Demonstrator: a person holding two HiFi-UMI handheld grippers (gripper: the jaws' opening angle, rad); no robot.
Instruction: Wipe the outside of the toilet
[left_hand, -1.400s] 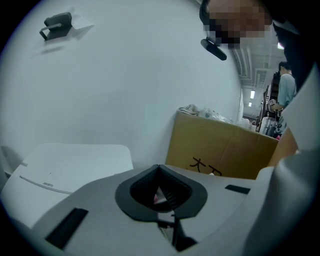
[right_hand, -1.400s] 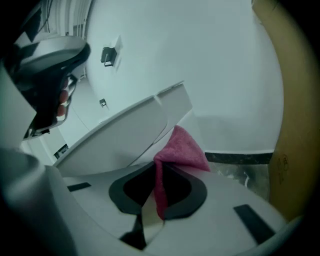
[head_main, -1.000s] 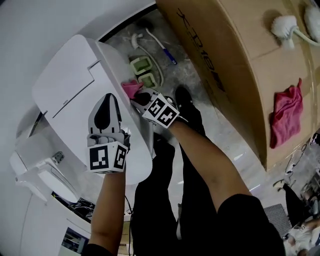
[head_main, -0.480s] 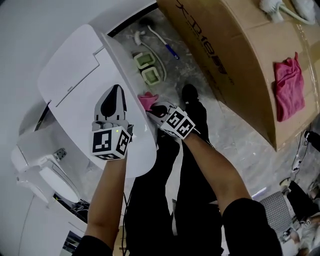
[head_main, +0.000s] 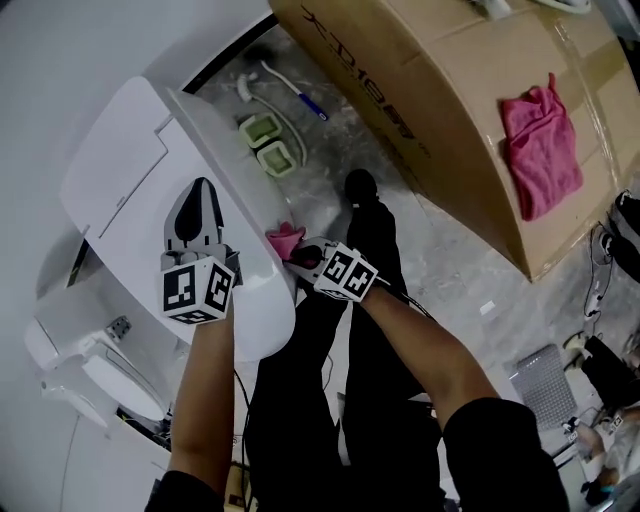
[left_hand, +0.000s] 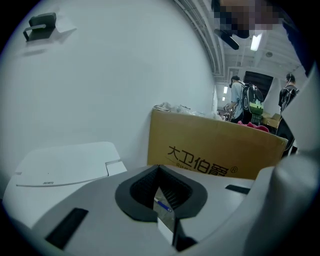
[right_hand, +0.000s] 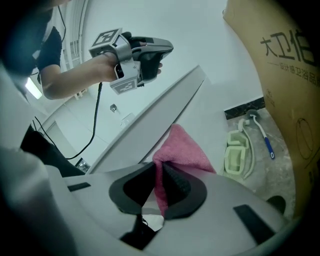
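Note:
The white toilet stands at the left with its lid down. My right gripper is shut on a pink cloth and holds it against the toilet's right side, below the lid's edge. In the right gripper view the pink cloth sticks out from between the jaws against the white toilet side. My left gripper hovers over the lid with its jaws shut and nothing between them; it also shows in the right gripper view as the left gripper.
A large cardboard box lies to the right with a second pink cloth on top. Two pale green holders and a toilet brush sit on the grey floor behind the toilet. The person's legs stand beside the bowl.
The right gripper has slid the pink cloth along the toilet's side toward the front. The left gripper stayed over the lid. The head camera has shifted.

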